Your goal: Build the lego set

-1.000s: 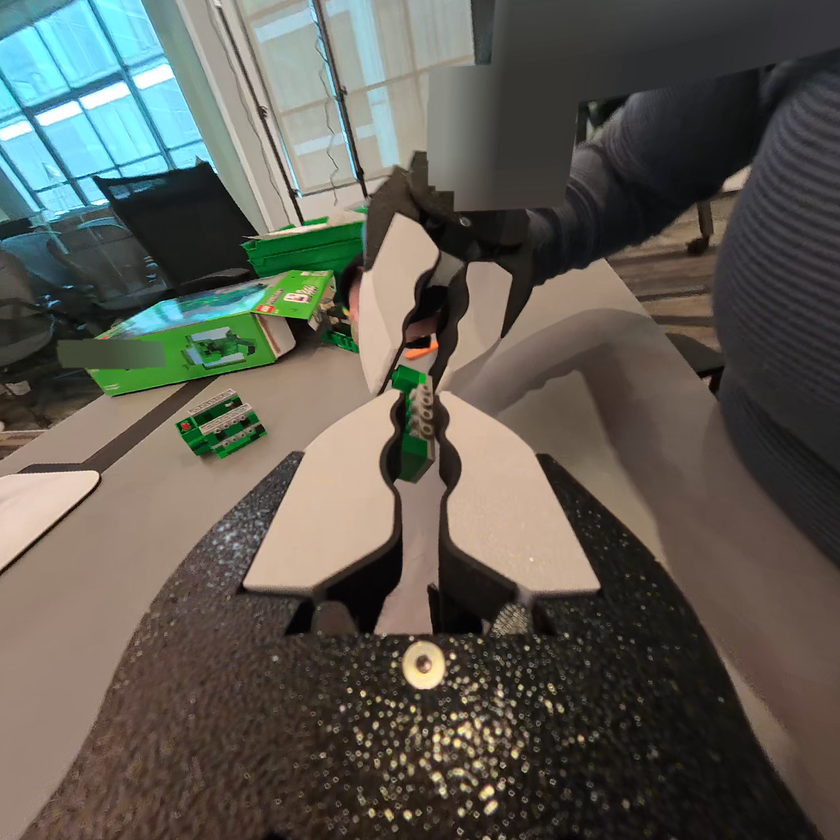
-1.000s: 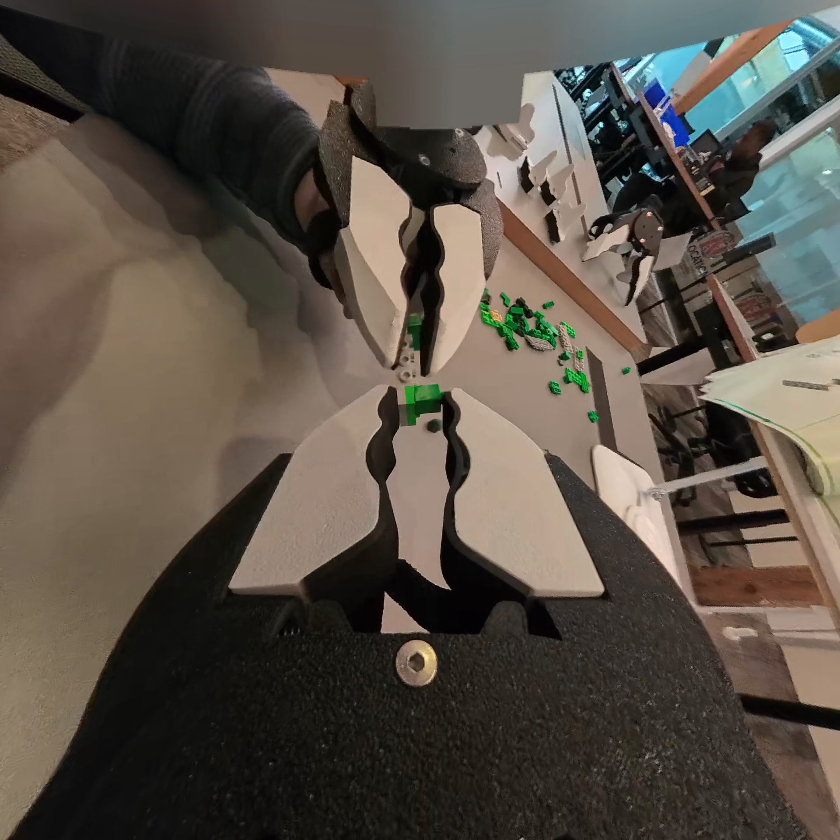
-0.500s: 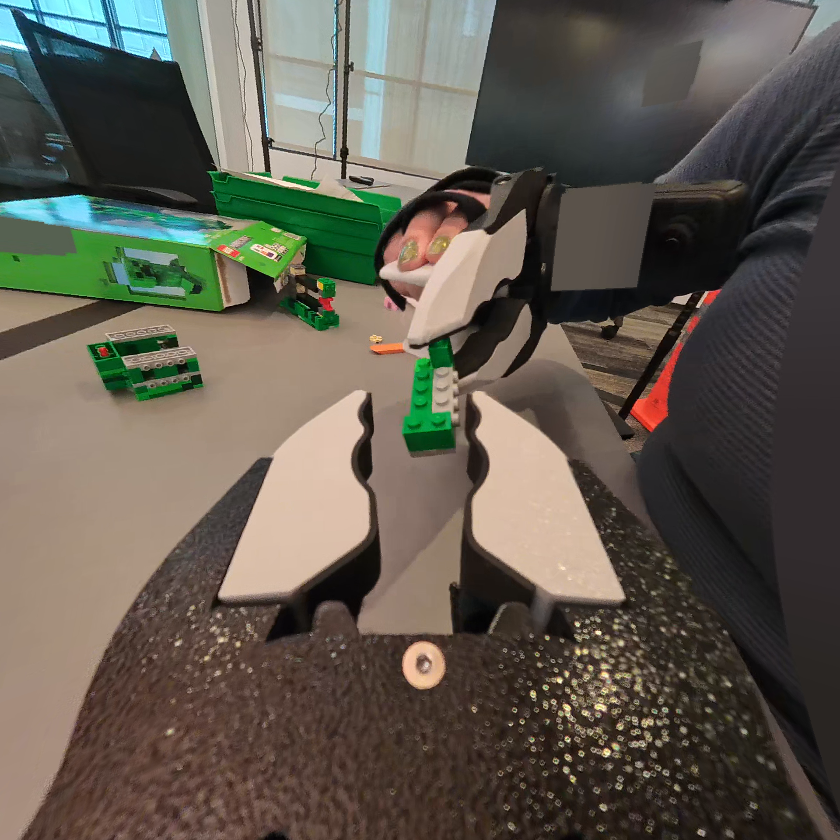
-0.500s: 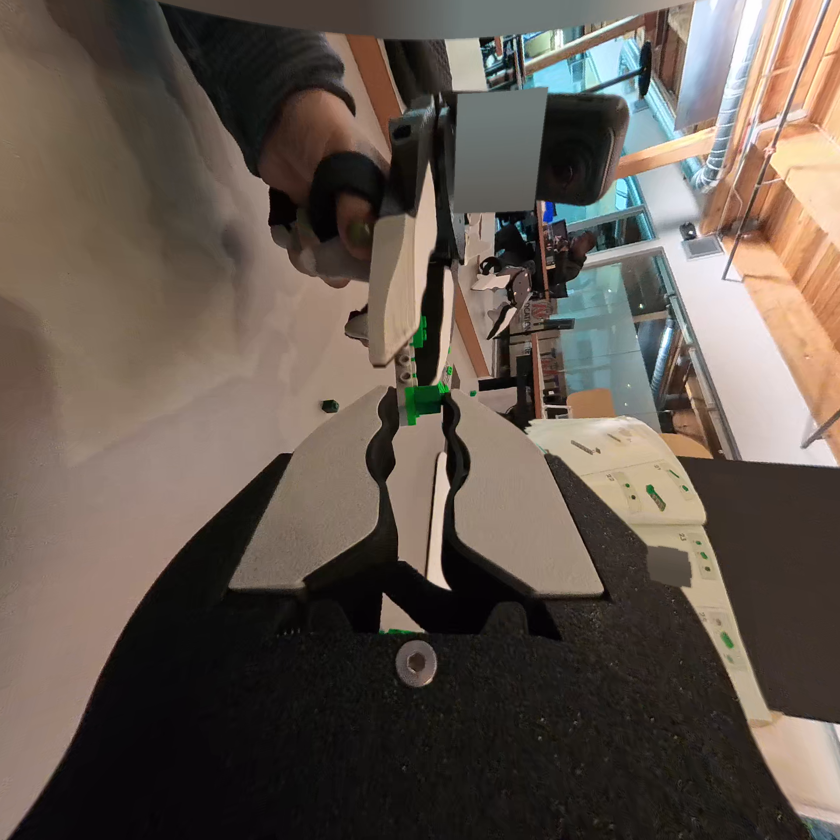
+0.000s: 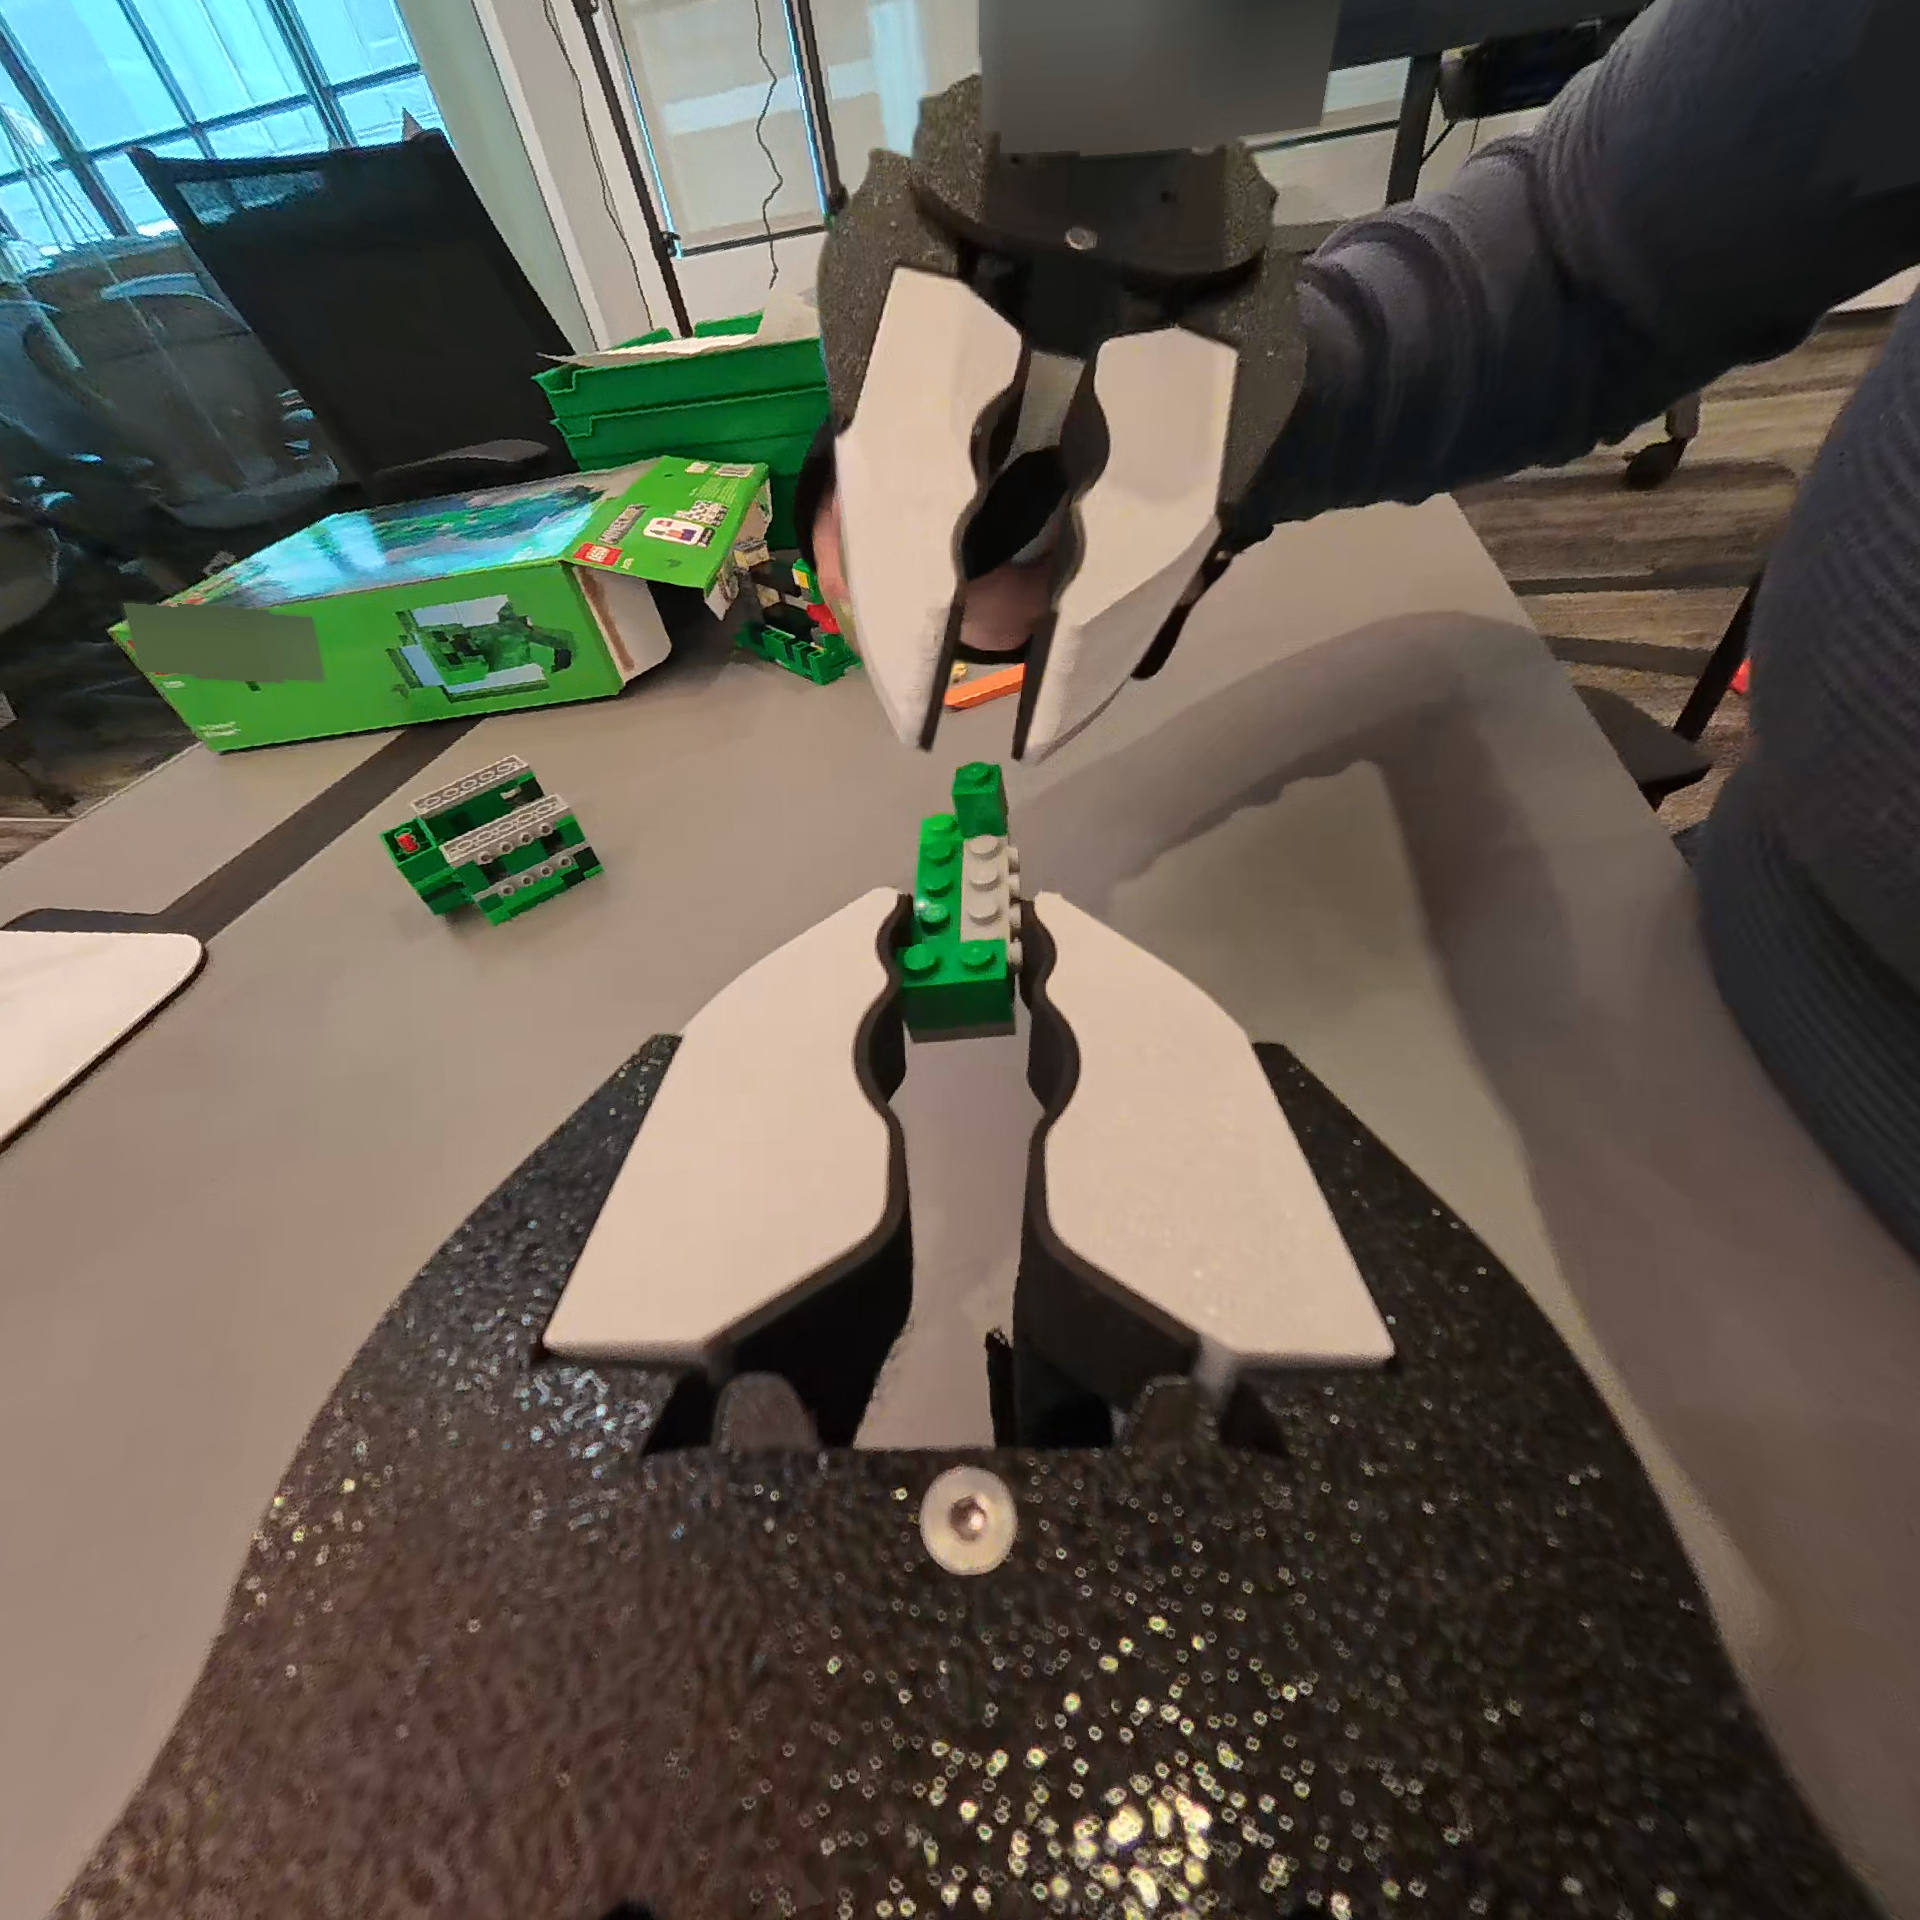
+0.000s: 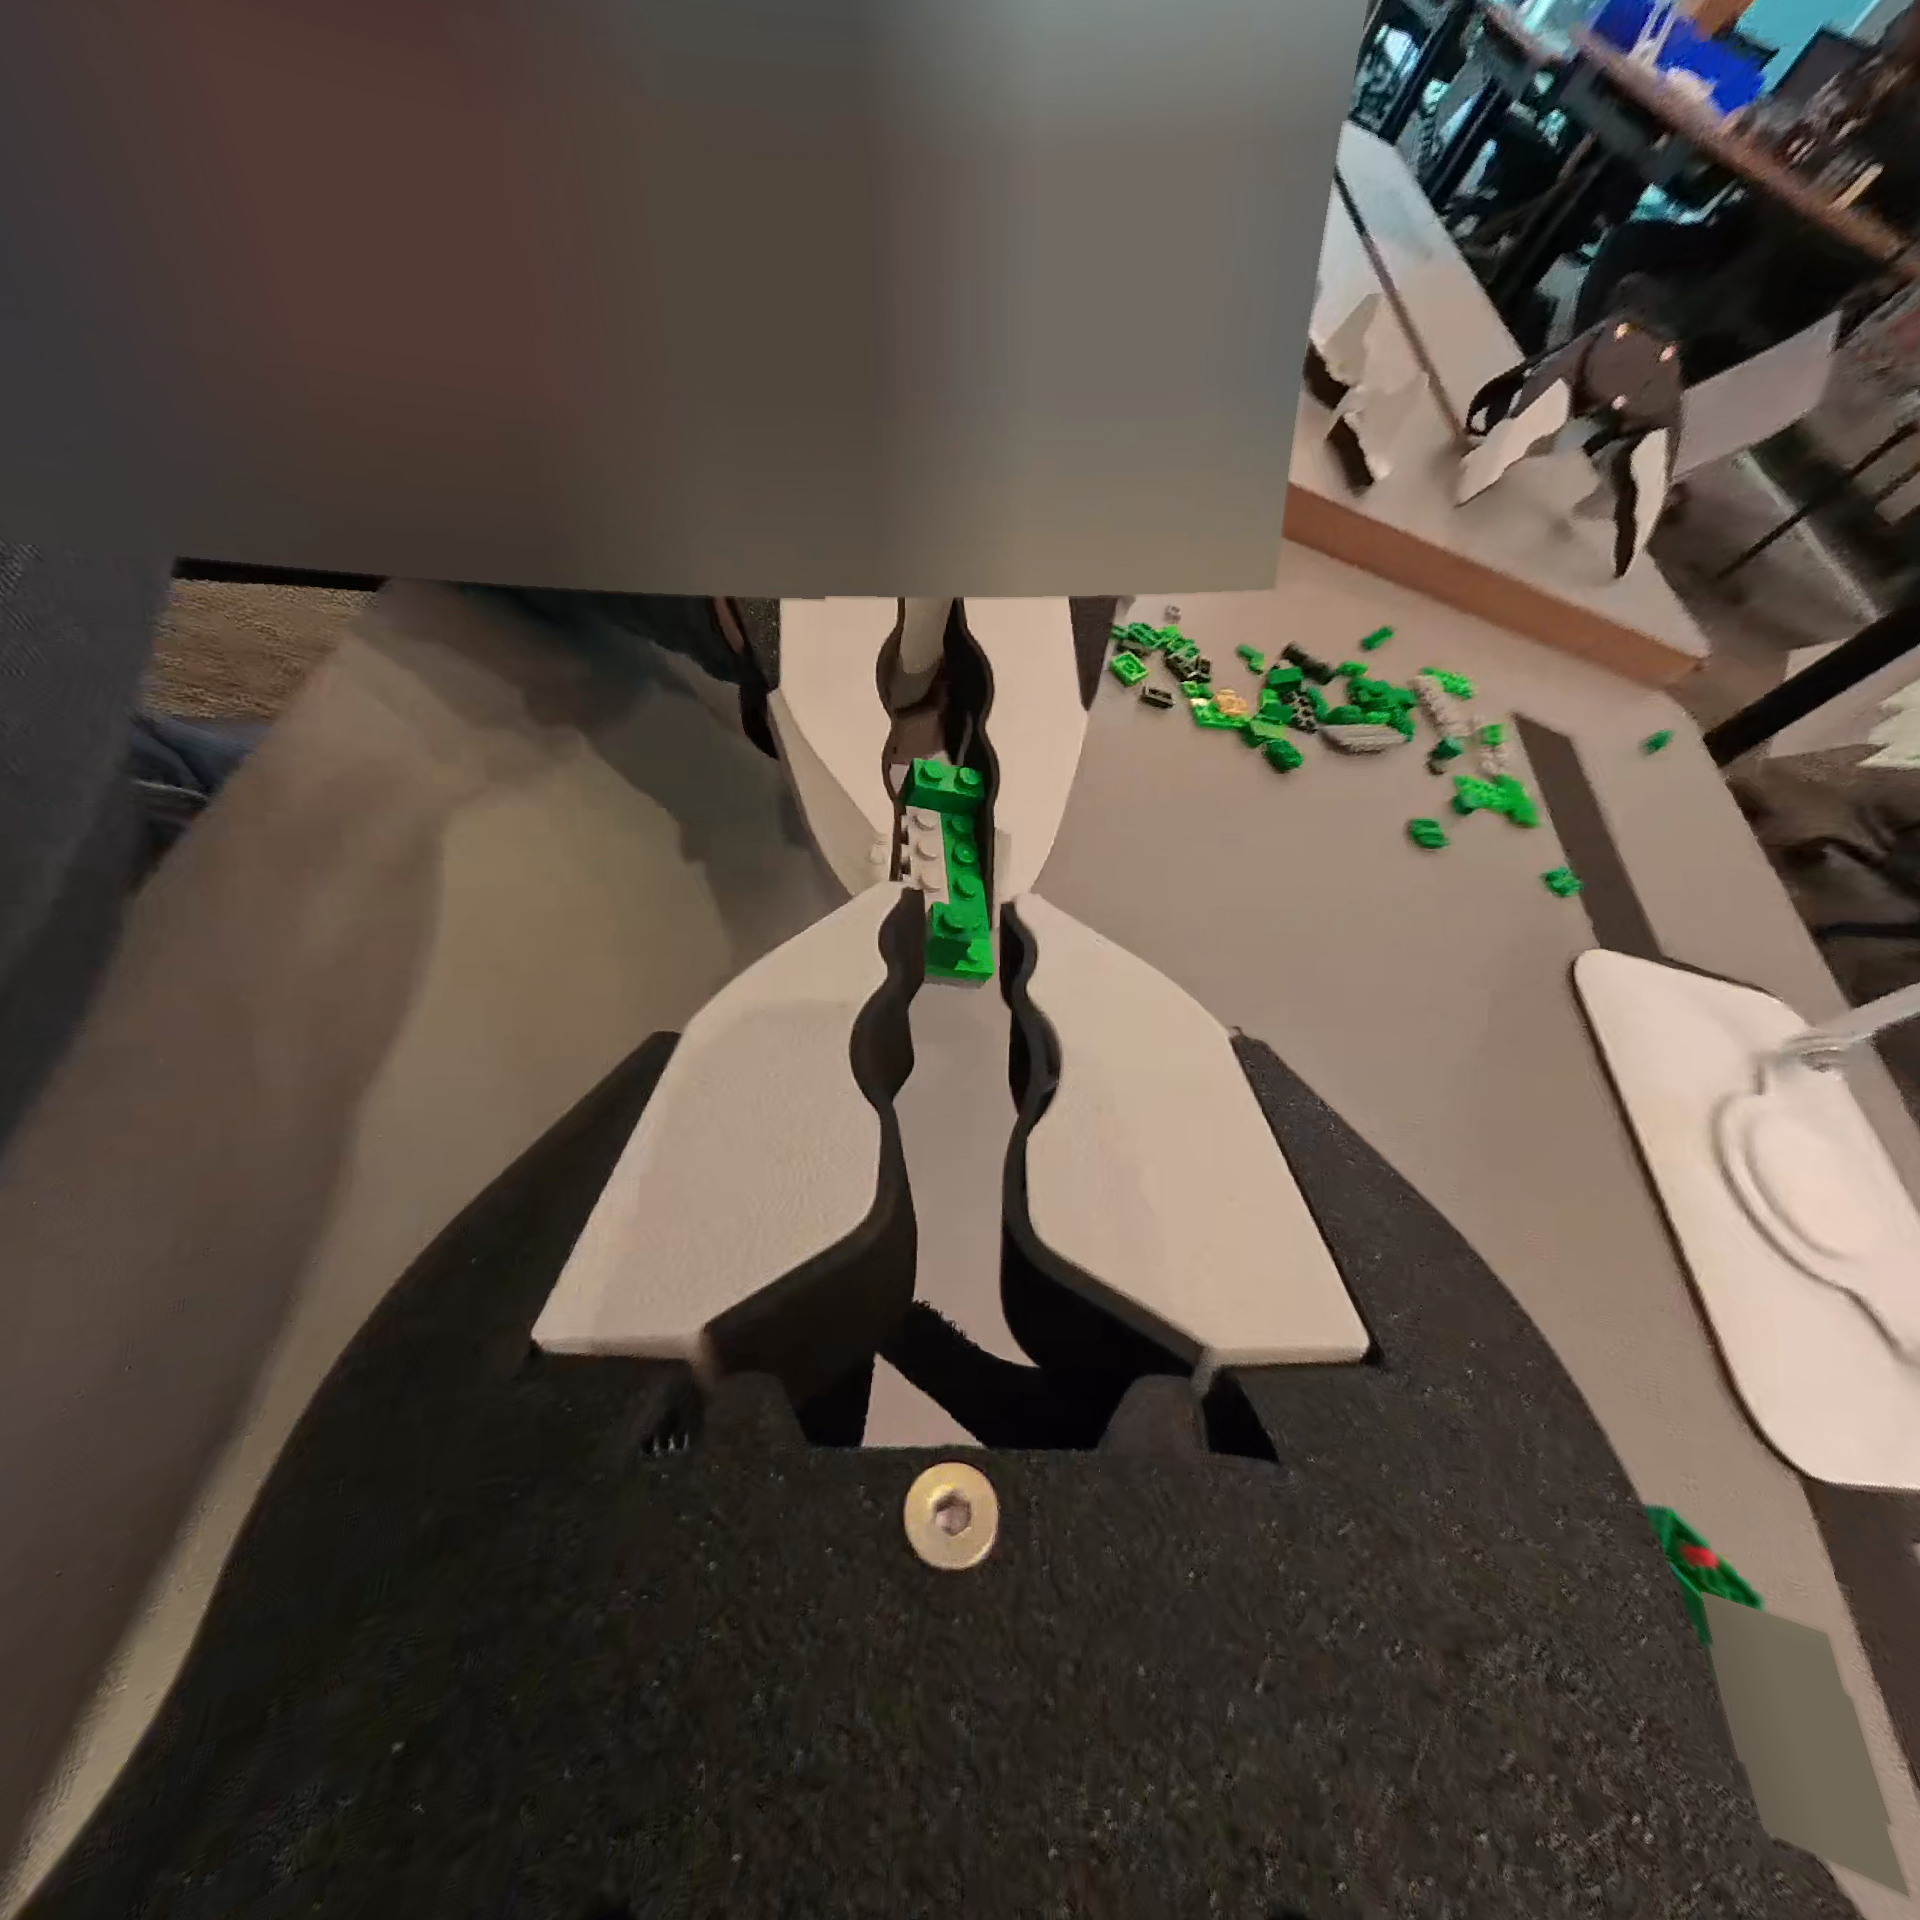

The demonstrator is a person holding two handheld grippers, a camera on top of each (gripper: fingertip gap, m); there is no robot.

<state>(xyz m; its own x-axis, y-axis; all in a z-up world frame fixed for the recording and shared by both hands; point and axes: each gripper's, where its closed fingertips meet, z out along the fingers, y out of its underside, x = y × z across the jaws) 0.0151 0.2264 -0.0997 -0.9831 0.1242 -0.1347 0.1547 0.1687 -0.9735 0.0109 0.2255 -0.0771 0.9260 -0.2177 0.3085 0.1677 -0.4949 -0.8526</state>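
Observation:
A small green and grey lego assembly (image 5: 961,925) is held above the grey table (image 5: 364,1091) between my left gripper's (image 5: 966,914) fingertips, which are shut on it. A small green brick (image 5: 982,795) tops its far end. My right gripper (image 5: 966,738) faces it from the other side, tips slightly apart and just clear of that brick. In the right wrist view the assembly (image 6: 951,883) sits in the left gripper's fingers (image 6: 1039,748), its near end in the gap of my right gripper (image 6: 951,920) without touching.
A green lego box (image 5: 416,623), green trays (image 5: 675,405), a partial green and grey build (image 5: 499,842), a small build (image 5: 790,623) and an orange piece (image 5: 987,686) lie beyond. Loose bricks (image 6: 1330,707) and a white pad (image 6: 1766,1195) lie to the right.
Half a second ago my right gripper held the assembly and the left was open. Now the left has shut on it and the right has let go and drawn back slightly.

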